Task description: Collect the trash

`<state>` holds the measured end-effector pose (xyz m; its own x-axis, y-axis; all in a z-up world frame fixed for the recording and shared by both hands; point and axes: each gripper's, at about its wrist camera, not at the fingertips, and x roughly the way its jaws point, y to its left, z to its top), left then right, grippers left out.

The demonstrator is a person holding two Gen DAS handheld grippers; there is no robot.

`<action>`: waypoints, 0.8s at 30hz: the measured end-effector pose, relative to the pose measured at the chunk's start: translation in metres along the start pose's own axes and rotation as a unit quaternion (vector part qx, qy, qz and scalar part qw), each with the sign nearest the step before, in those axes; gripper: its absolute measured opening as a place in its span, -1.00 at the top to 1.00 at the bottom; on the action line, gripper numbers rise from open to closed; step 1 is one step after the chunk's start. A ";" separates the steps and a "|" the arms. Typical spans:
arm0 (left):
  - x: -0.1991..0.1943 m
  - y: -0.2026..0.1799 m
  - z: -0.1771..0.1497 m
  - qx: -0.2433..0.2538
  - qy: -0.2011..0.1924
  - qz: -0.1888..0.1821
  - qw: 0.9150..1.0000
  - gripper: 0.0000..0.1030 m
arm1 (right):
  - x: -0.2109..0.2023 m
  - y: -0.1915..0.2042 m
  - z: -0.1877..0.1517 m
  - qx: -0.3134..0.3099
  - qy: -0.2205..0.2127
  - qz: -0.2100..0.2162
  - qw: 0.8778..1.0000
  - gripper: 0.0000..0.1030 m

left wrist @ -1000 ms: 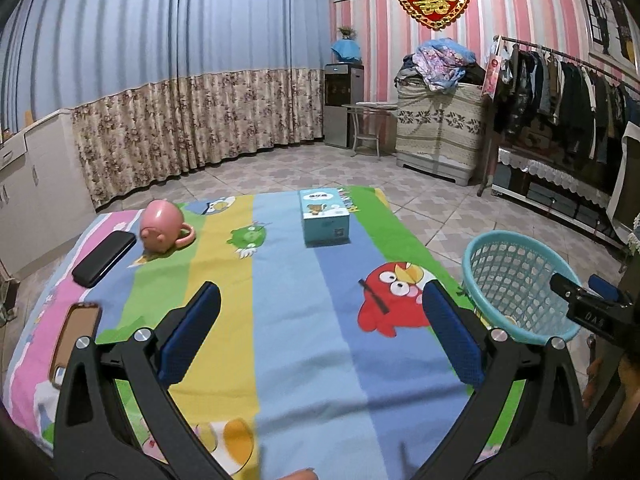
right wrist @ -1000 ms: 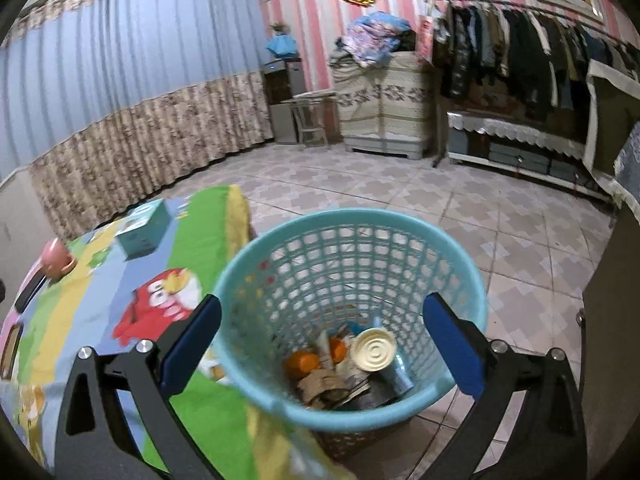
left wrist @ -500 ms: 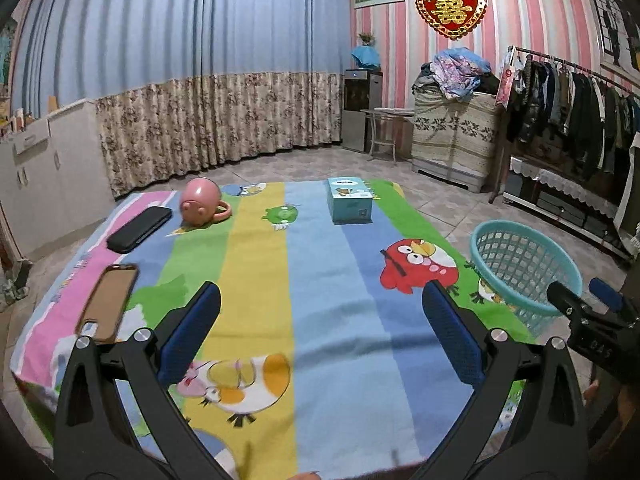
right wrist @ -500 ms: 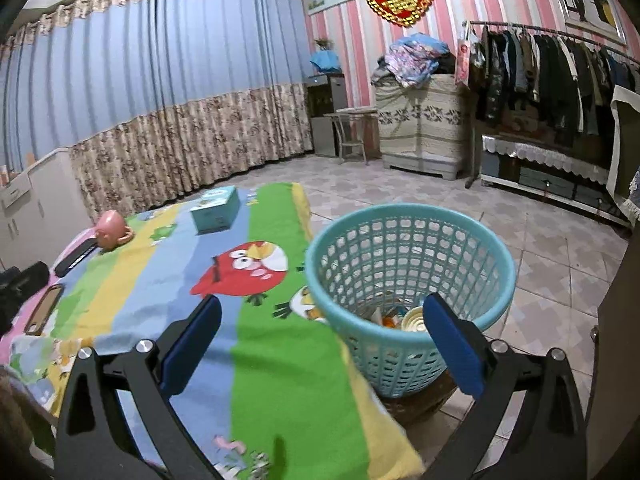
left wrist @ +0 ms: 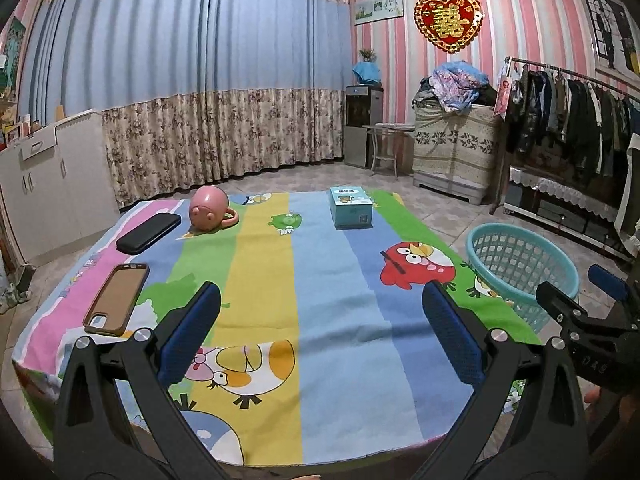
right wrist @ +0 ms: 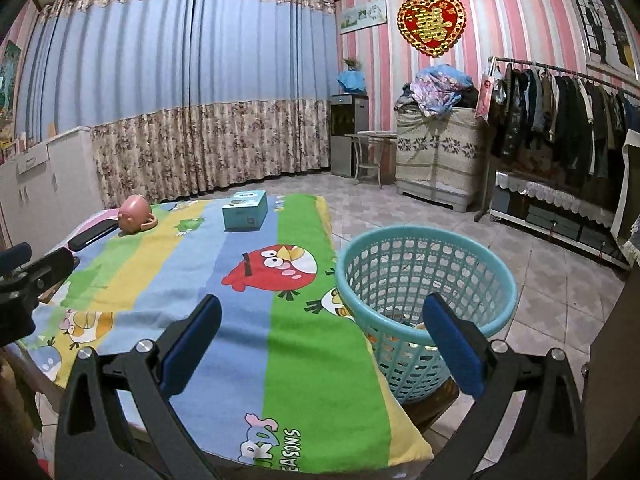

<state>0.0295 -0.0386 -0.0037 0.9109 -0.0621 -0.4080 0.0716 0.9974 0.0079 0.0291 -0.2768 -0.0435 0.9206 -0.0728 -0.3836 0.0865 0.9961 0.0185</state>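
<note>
A turquoise mesh basket (right wrist: 426, 276) stands off the table's right side, also in the left wrist view as basket (left wrist: 520, 264); bits of trash show through its mesh low inside. My right gripper (right wrist: 320, 344) is open and empty, held back from the table's near edge beside the basket. My left gripper (left wrist: 320, 332) is open and empty too, above the near part of the striped cartoon cloth (left wrist: 328, 320). No loose trash shows on the cloth. The right gripper (left wrist: 576, 308) appears at the right edge of the left wrist view.
On the cloth lie a pink mug on its side (left wrist: 210, 214), a black phone (left wrist: 149, 233), a brown-cased phone (left wrist: 116, 299) and a blue tissue box (left wrist: 351, 211). A clothes rack (left wrist: 572, 120), a covered cabinet (left wrist: 456, 148) and tiled floor surround the table.
Both grippers have pulled back and up from the table and the basket. The basket, close under the right gripper a second ago, now sits farther ahead; more of the cloth shows.
</note>
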 end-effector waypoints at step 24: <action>-0.005 -0.002 -0.004 0.007 -0.021 -0.005 1.000 -0.89 | -0.003 0.008 0.002 -0.016 -0.014 -0.001 1.000 -0.91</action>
<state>0.0238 -0.0401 -0.0051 0.9262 -0.0739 -0.3697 0.0864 0.9961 0.0173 0.0280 -0.2685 -0.0409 0.9309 -0.0750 -0.3574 0.0760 0.9970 -0.0114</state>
